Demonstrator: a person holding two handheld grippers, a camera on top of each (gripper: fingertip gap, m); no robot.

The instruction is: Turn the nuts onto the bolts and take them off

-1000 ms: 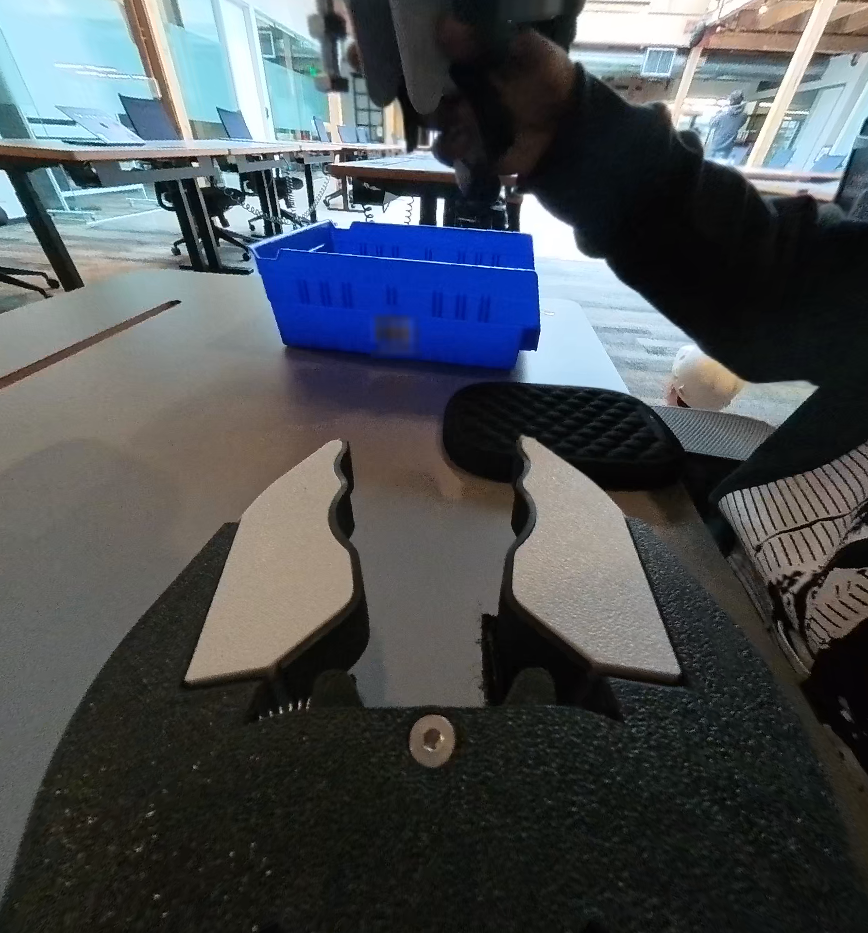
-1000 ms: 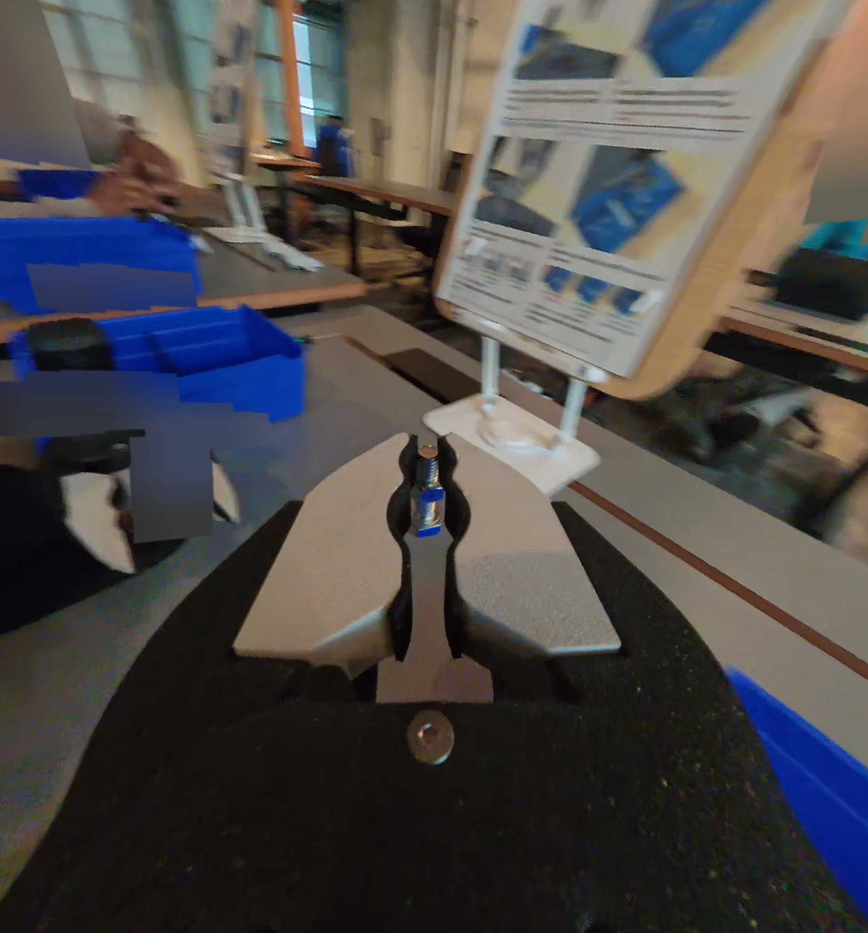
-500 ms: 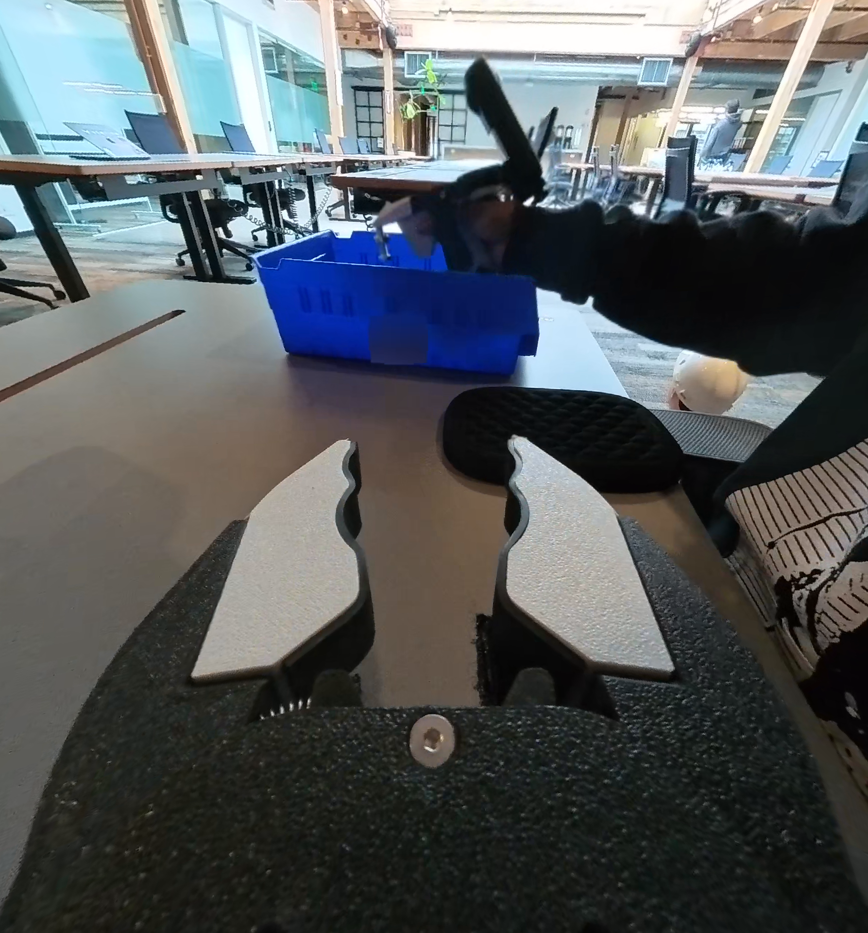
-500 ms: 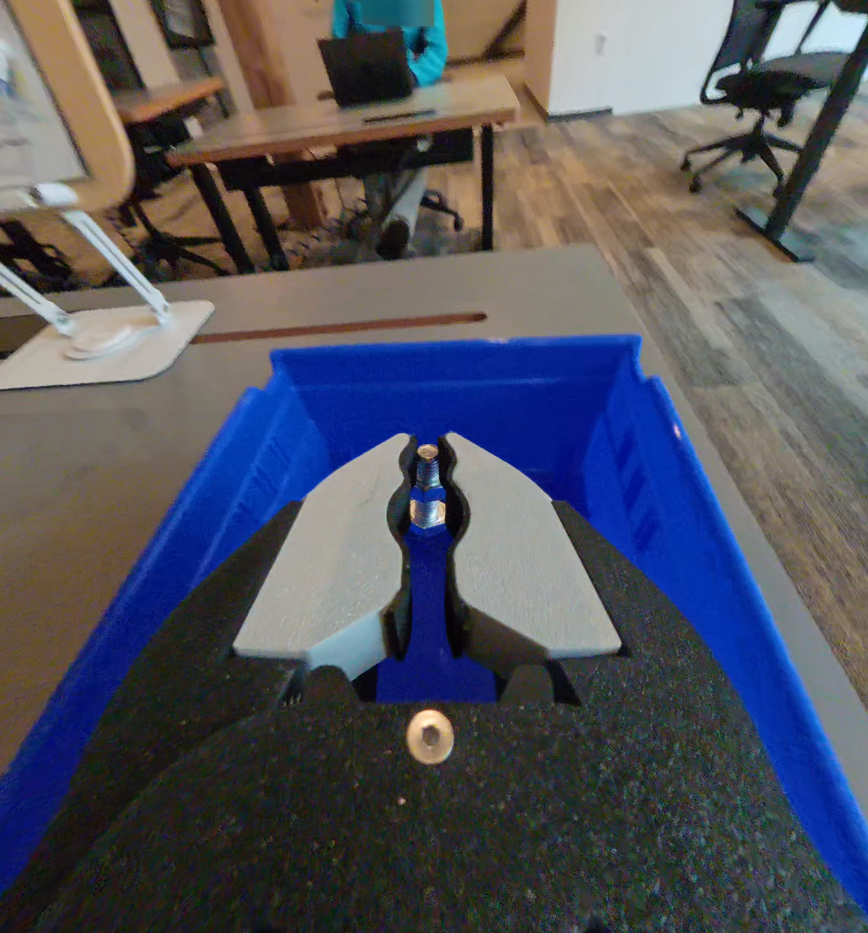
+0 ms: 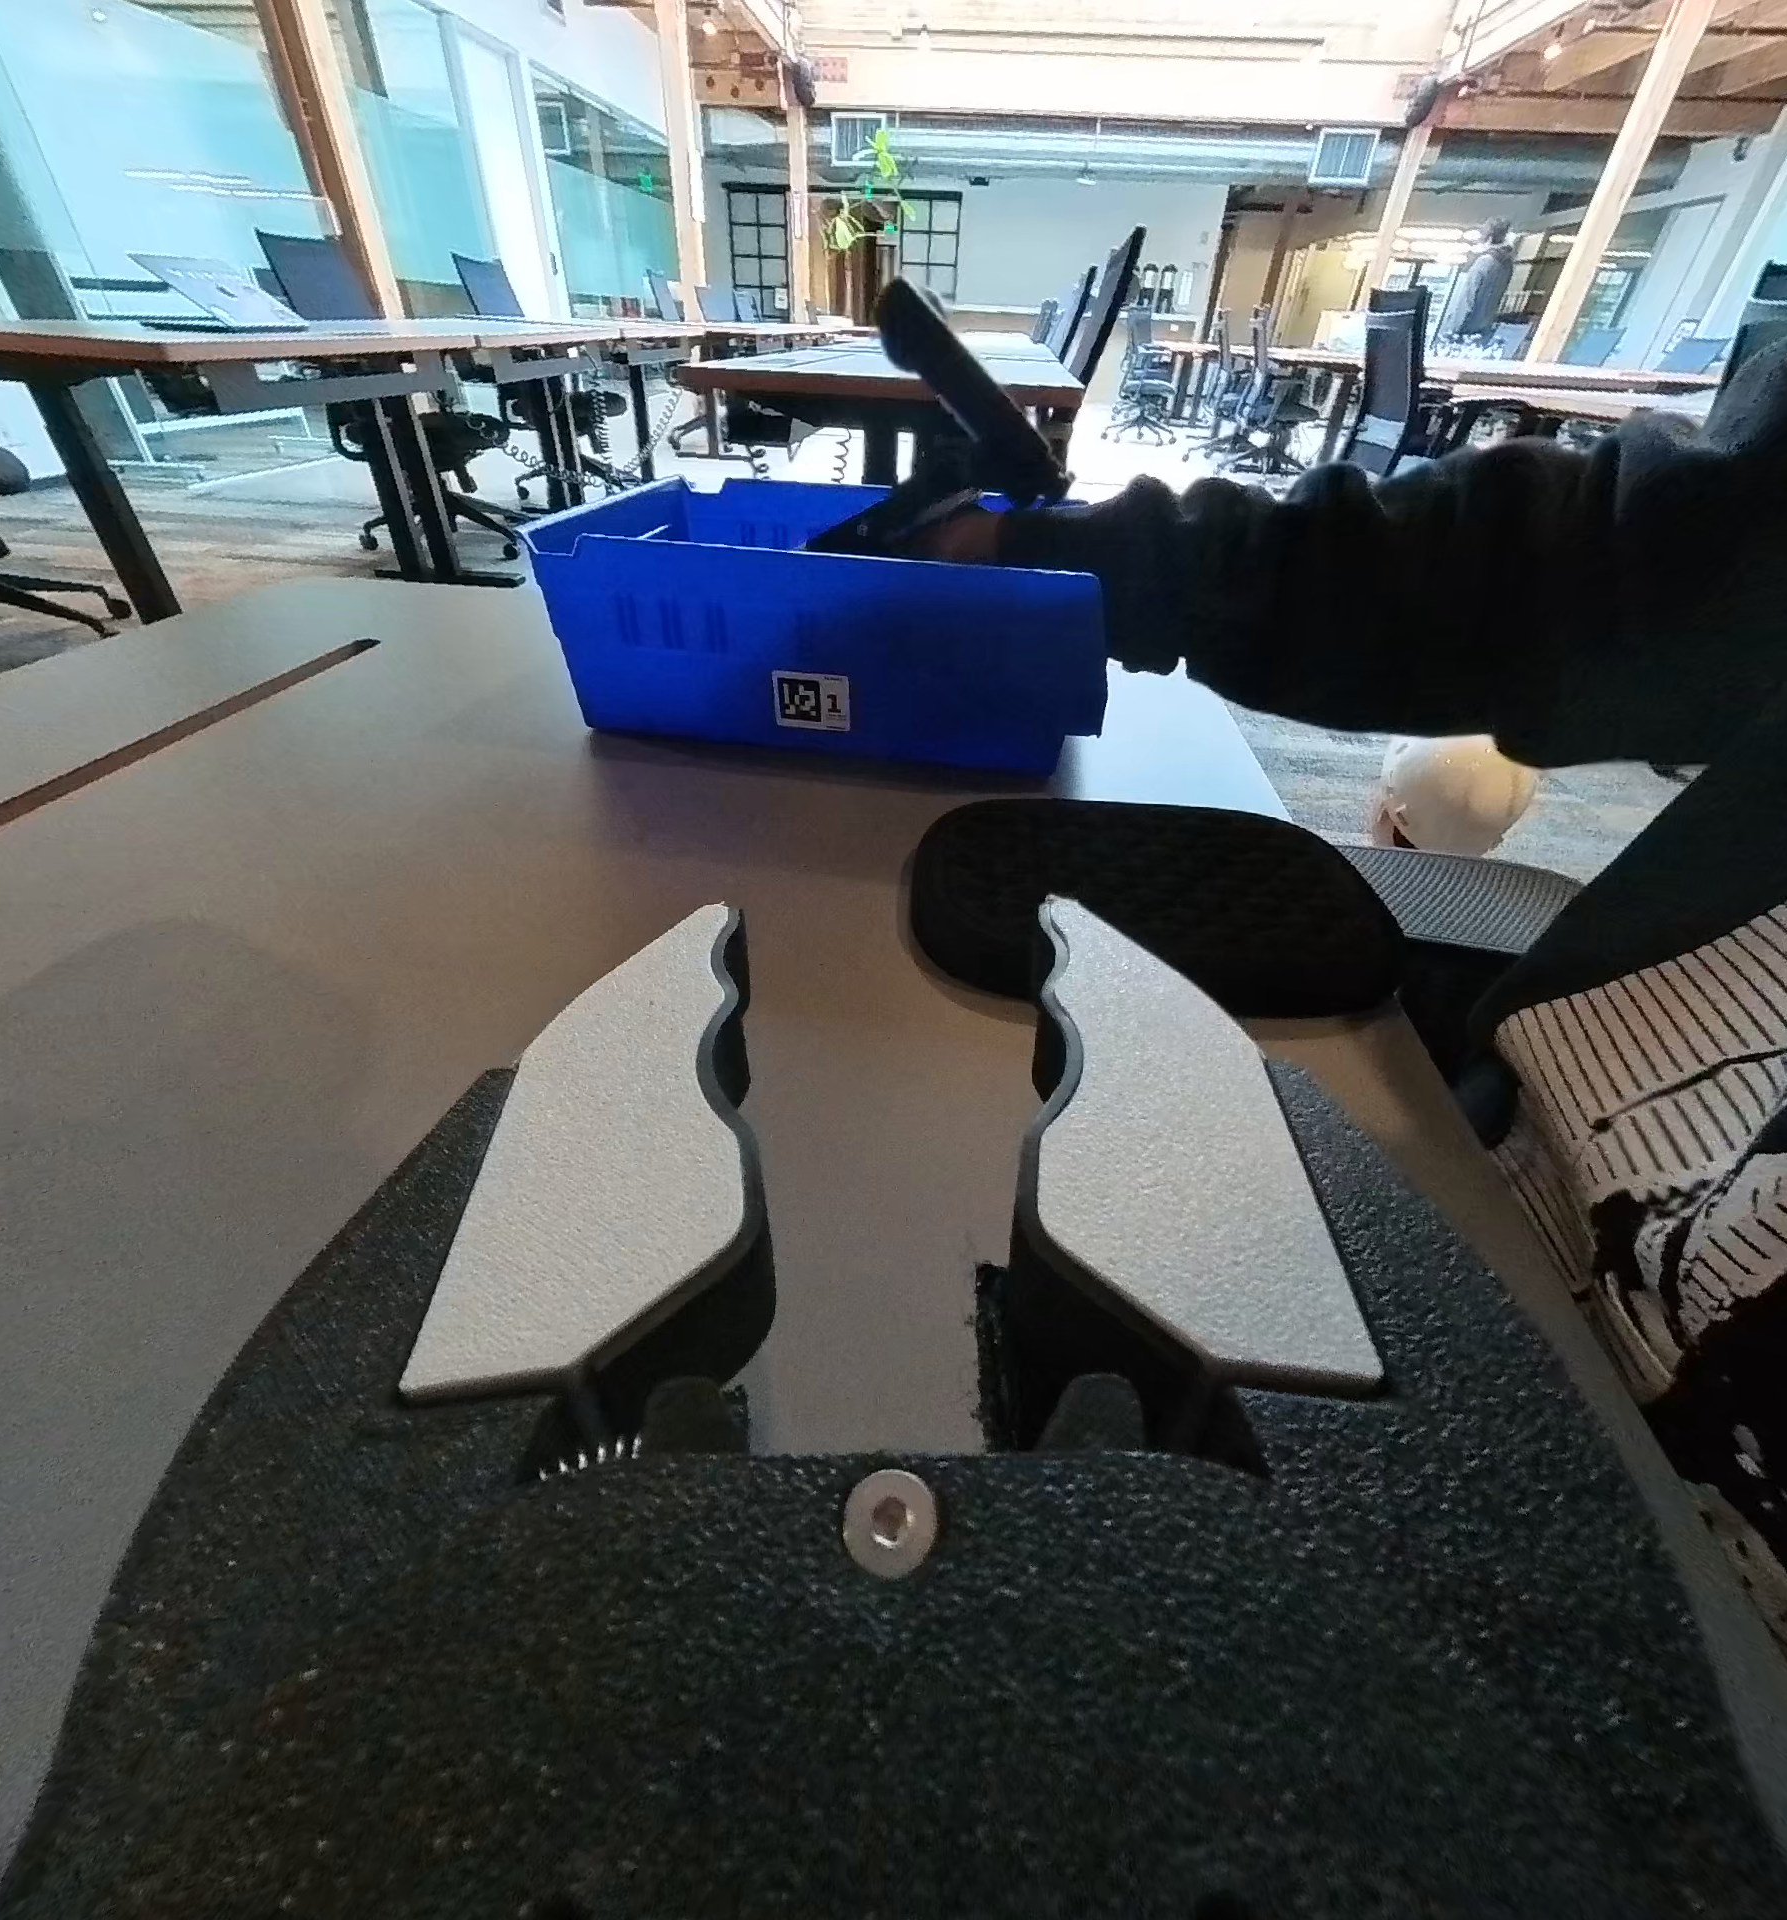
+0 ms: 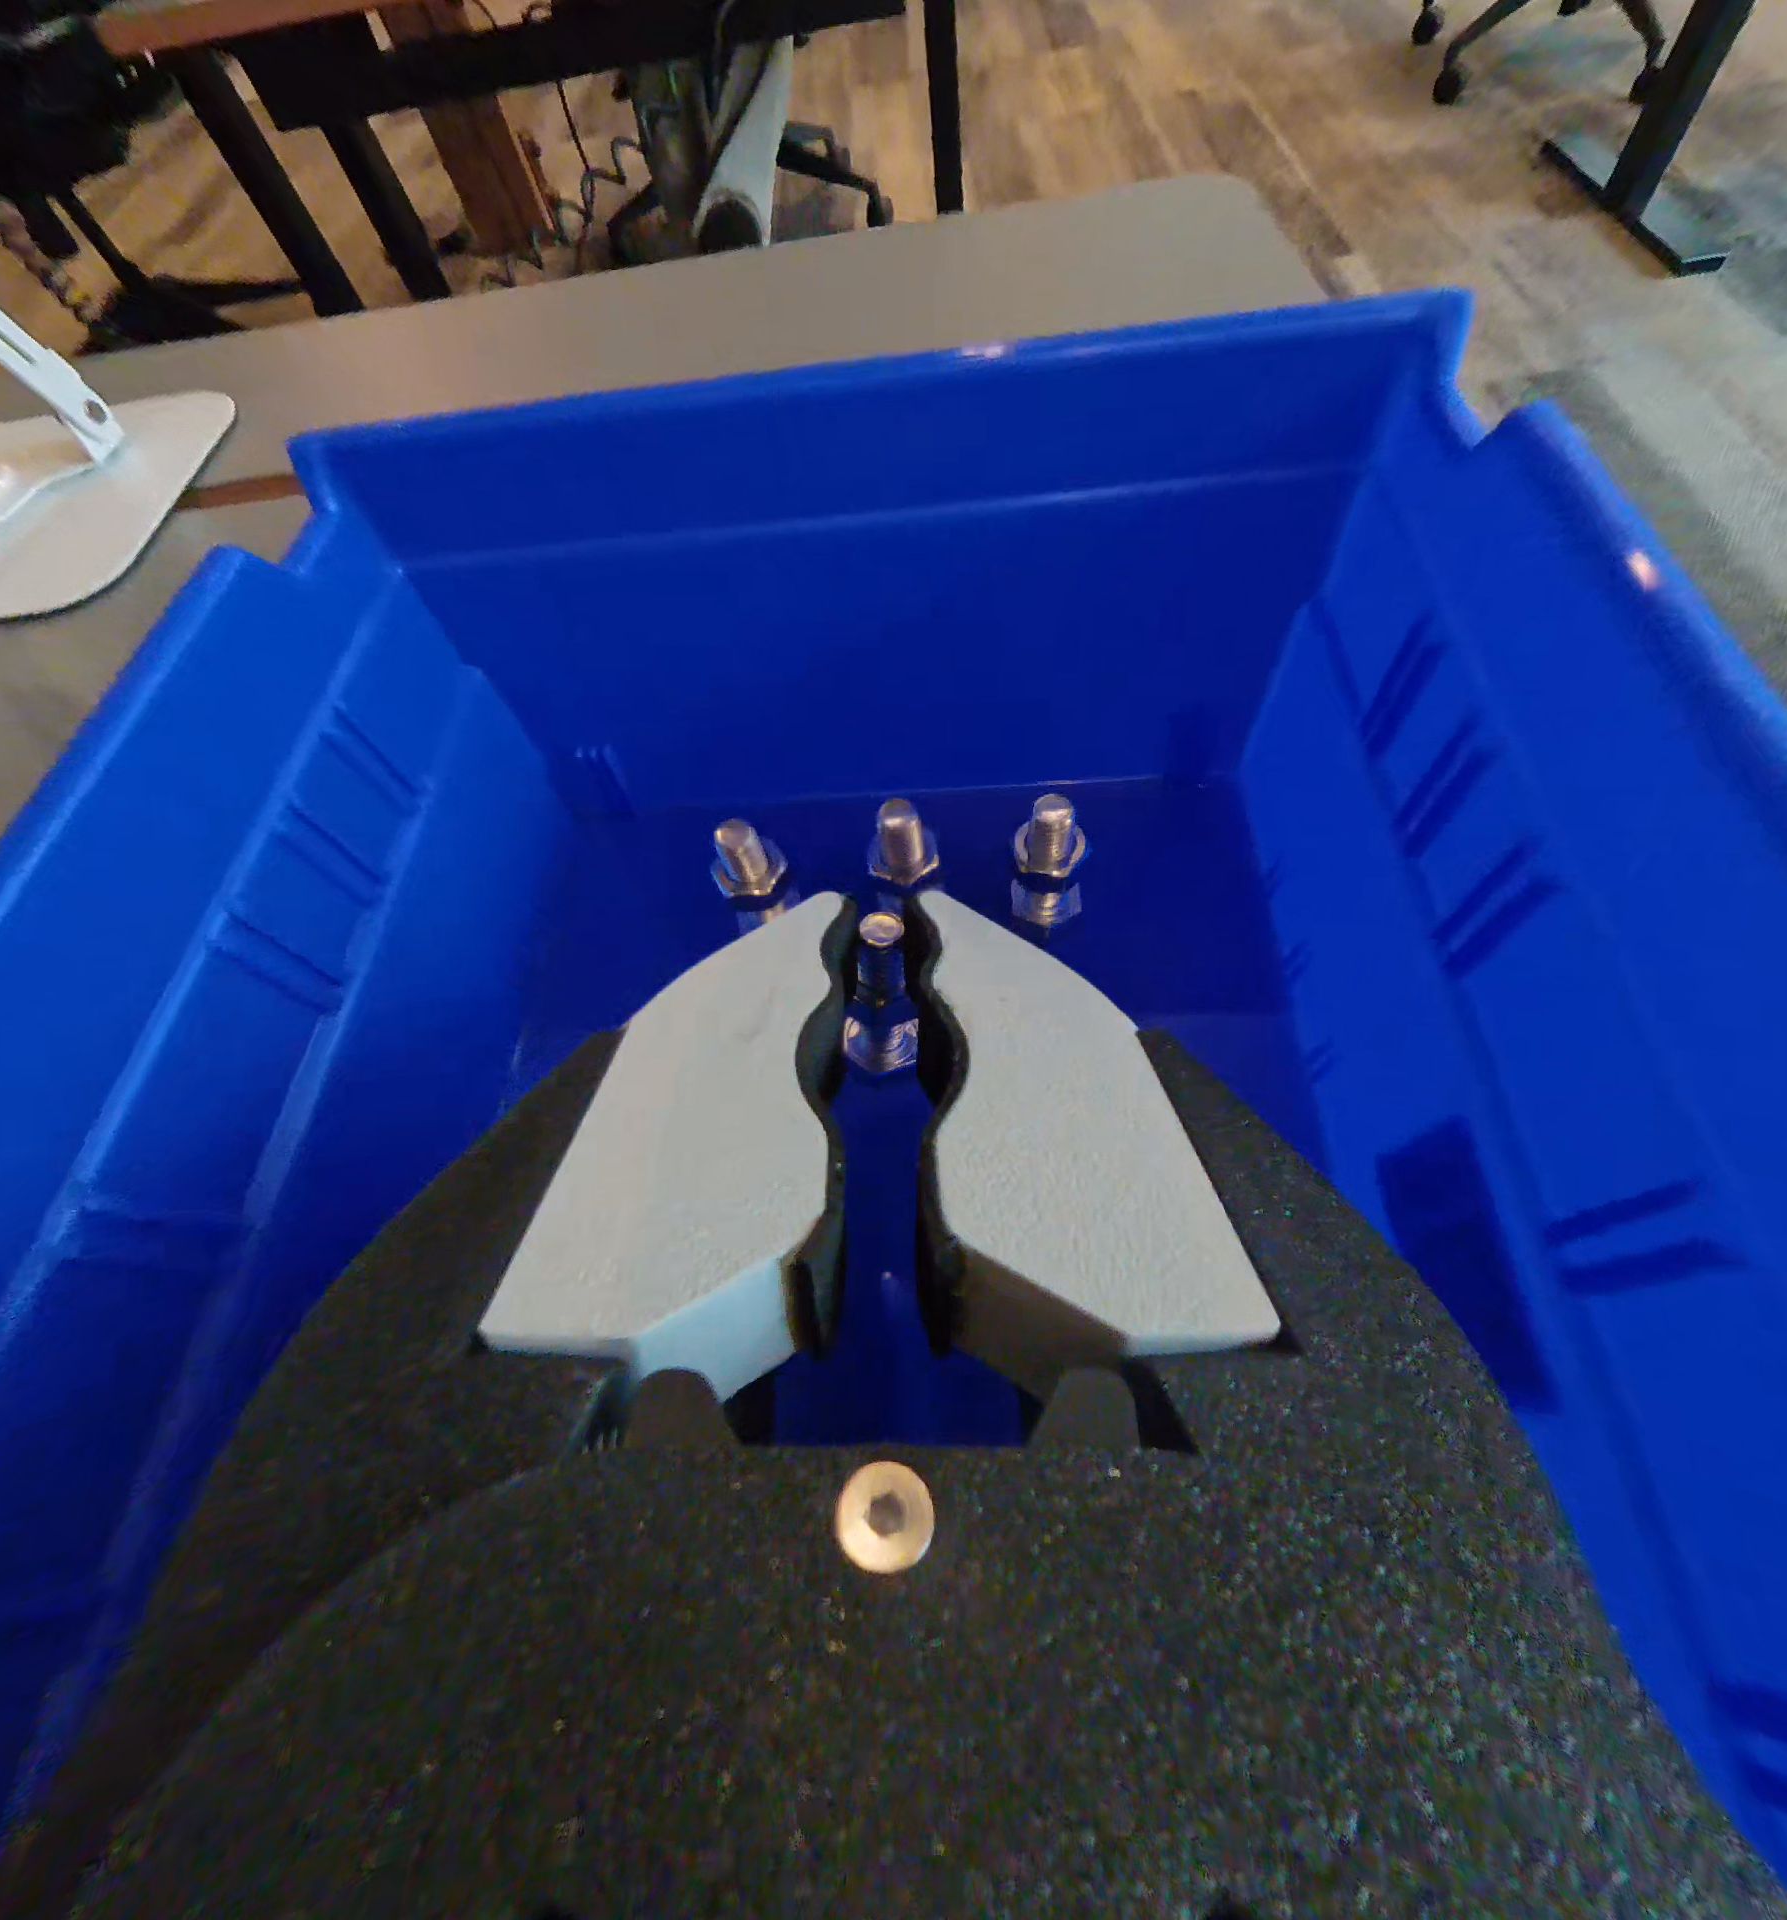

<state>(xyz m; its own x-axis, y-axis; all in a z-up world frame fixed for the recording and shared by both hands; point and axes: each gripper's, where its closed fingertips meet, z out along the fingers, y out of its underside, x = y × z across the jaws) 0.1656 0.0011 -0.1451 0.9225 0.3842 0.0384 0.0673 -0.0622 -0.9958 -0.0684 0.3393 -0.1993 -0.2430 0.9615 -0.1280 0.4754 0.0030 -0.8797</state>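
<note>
Grey worktop (image 5: 245,935), large and mostly bare near the left side. Blue bin (image 5: 816,644) toward far edge of worktop, white tag sticker on its near wall. Black padded armrest (image 5: 1159,914) at right edge of worktop. Dark sleeve (image 5: 1440,603) reaching over bin rim. White stand base (image 6: 47,499) on worktop beside bin, seen in right wrist view.

Left tool (image 5: 889,935): low over worktop, jaws wide apart, nothing between them. Right tool (image 6: 881,925): down inside bin, jaws narrow, clamped on one bolt (image 6: 881,961) upright with nut (image 6: 881,1039) threaded on it. Three more bolts with nuts (image 6: 901,847) upright in a row on bin floor, just beyond right tool tips, near far wall.
</note>
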